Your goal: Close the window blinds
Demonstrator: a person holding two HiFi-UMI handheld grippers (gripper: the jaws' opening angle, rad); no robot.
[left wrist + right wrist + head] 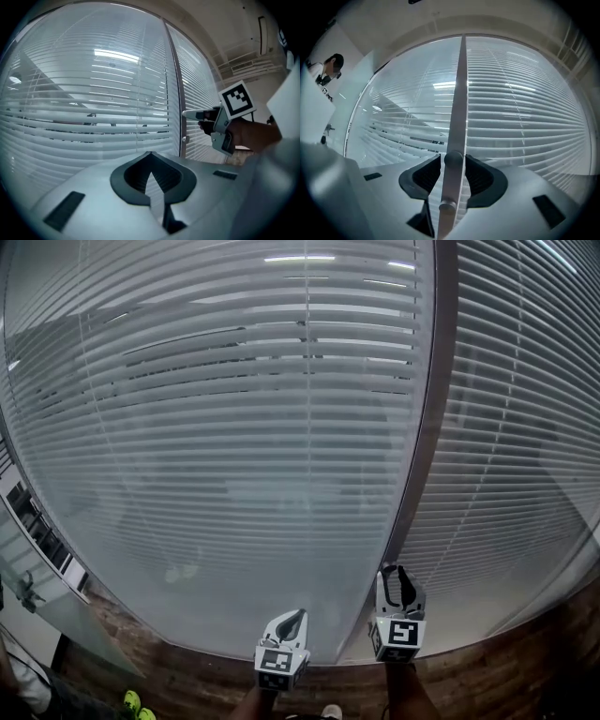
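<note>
Pale horizontal blinds (234,427) cover a wide window, and a second panel (525,427) hangs right of a grey upright frame (427,427). In the left gripper view thin dark gaps show between some slats (93,117). My right gripper (394,570) is at the foot of that frame. In its own view the right gripper (453,157) is open, its jaws either side of a small round knob (453,159) on the frame (459,93); a second knob (446,205) sits lower. My left gripper (298,613) is shut on nothing and points at the left panel (150,154).
A brick-patterned floor (506,671) runs below the window. A glass door with a handle (28,592) stands at the left. A person in white (323,70) is far off to the left. The hand holding the right gripper (248,133) shows beside its marker cube (236,99).
</note>
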